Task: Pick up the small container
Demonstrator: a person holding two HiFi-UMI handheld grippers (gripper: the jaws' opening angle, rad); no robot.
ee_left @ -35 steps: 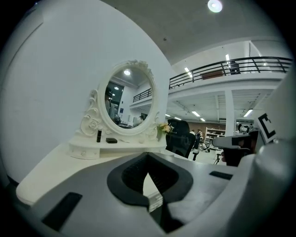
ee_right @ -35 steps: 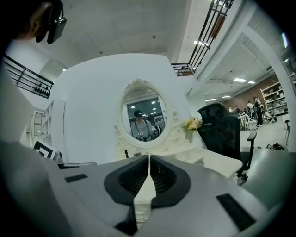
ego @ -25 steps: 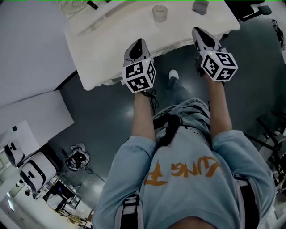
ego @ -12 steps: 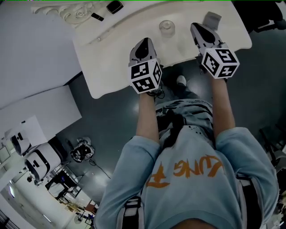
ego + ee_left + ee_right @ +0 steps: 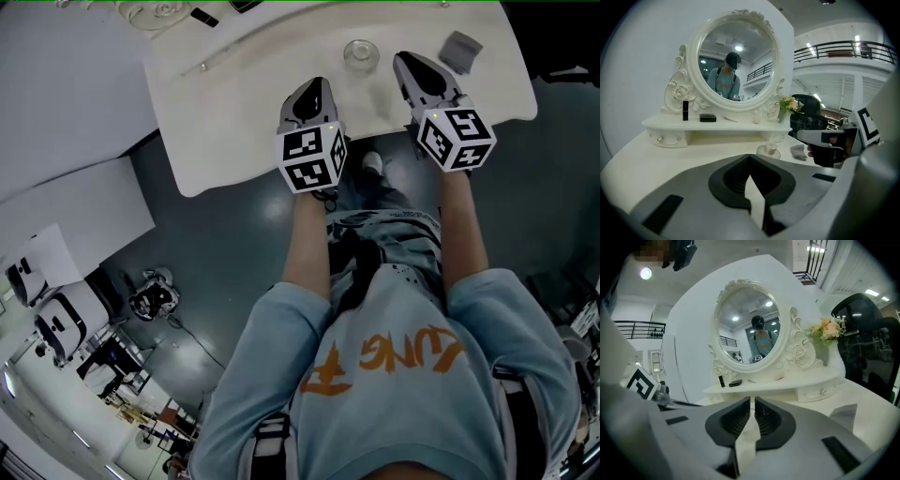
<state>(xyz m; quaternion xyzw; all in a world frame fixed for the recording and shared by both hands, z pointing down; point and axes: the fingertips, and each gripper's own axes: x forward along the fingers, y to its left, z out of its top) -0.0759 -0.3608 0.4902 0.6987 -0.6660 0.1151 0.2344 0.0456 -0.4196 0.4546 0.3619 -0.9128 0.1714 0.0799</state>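
- The small container (image 5: 361, 53) is a squat, round, clear piece standing upright on the white surface (image 5: 234, 112), in front of the shelf under the mirror (image 5: 736, 61)
- In the head view it sits in the gap between the two grippers and a little ahead of both sets of tips, touching neither
- From the left gripper (image 5: 316, 86) it lies ahead and to the right; the left gripper view shows it just above the tips and right of centre
- From the right gripper (image 5: 405, 62) it lies ahead and to the left; the right gripper view does not show it
- The right tips look slightly nearer, though not by much
- Being round, it has no long axis, so I judge any side-on approach would suit
- Left fingers (image 5: 725, 182) meet at the tips with nothing between them; right fingers (image 5: 729, 420) are pressed almost together, also empty
- Either pair must spread before it can take the container
- A folded grey cloth (image 5: 459, 49) lies to the right, beyond the right gripper, well apart from the container
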